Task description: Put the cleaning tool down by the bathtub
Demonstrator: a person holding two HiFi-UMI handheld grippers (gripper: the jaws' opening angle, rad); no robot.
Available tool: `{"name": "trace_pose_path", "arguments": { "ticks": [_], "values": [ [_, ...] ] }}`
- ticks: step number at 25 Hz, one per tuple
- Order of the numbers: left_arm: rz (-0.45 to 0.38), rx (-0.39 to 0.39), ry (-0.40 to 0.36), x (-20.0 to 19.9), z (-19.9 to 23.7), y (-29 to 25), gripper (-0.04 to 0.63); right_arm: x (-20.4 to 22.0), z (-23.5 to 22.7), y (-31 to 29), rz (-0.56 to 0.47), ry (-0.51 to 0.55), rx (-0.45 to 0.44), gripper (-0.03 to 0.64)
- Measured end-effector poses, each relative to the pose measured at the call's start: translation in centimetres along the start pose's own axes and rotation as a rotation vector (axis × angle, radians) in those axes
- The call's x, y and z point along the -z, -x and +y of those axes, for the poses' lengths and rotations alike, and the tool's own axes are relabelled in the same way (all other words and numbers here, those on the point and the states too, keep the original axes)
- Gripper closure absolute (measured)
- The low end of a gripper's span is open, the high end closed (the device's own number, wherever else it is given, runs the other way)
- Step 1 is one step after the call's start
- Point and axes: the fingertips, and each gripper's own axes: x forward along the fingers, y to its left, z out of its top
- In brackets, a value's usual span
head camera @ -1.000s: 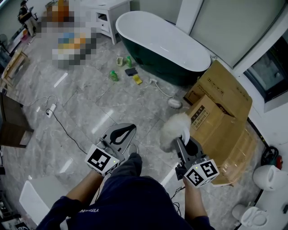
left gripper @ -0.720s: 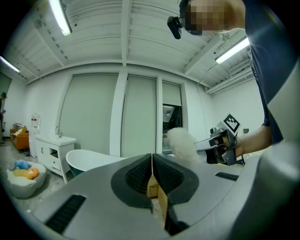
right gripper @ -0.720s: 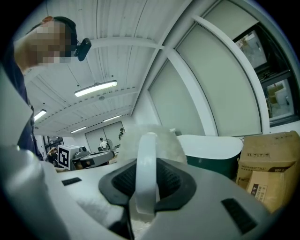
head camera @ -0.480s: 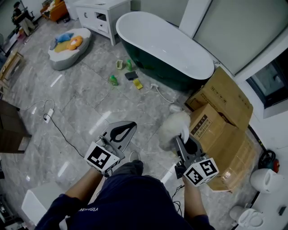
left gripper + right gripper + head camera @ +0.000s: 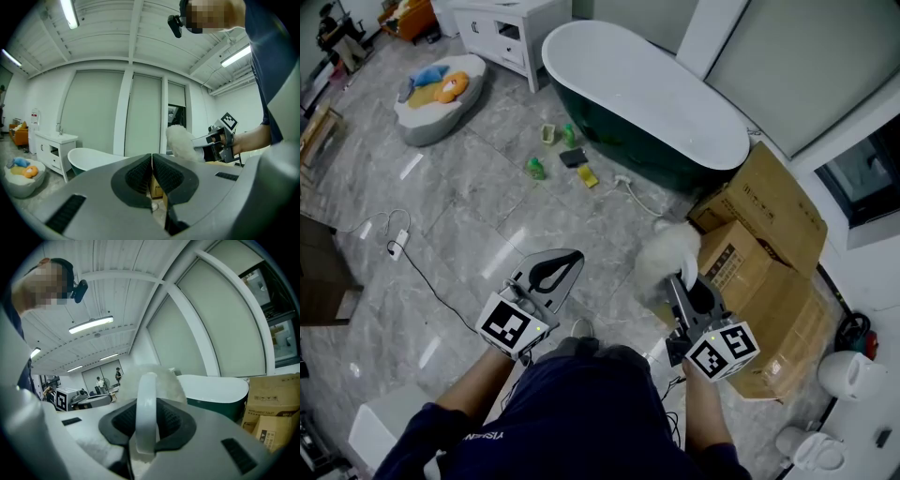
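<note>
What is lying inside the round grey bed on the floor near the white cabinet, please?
A blue soft item and an orange one lie side by side in the round bed. Whatever is beneath them is covered, and they are too small to identify.

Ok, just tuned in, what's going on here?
A person holds a gripper in each hand, facing the bathtub. The right gripper is clamped on the white handle of a fluffy white cleaning tool, held in the air beside the cardboard boxes. The left gripper is shut and empty. The tool has not yet been set down; the bathtub is some way ahead across the floor, with small bottles by it.
</note>
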Motion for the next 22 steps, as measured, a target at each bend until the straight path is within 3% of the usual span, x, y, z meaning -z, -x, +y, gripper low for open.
{"name": "trace_pose_path", "arguments": {
  "ticks": [12,22],
  "values": [
    [0.004,-0.027,-0.012,-0.4,3.3,-1.4,0.563,-1.6,-1.5,-3.7,-0.002,0.002,-0.023,0.529],
    [0.01,-0.069,-0.014,-0.9,5.8,-6.2,0.563,-2.6,-5.8,-7.5,0.015,-0.012,-0.068,0.529]
  ]
}}
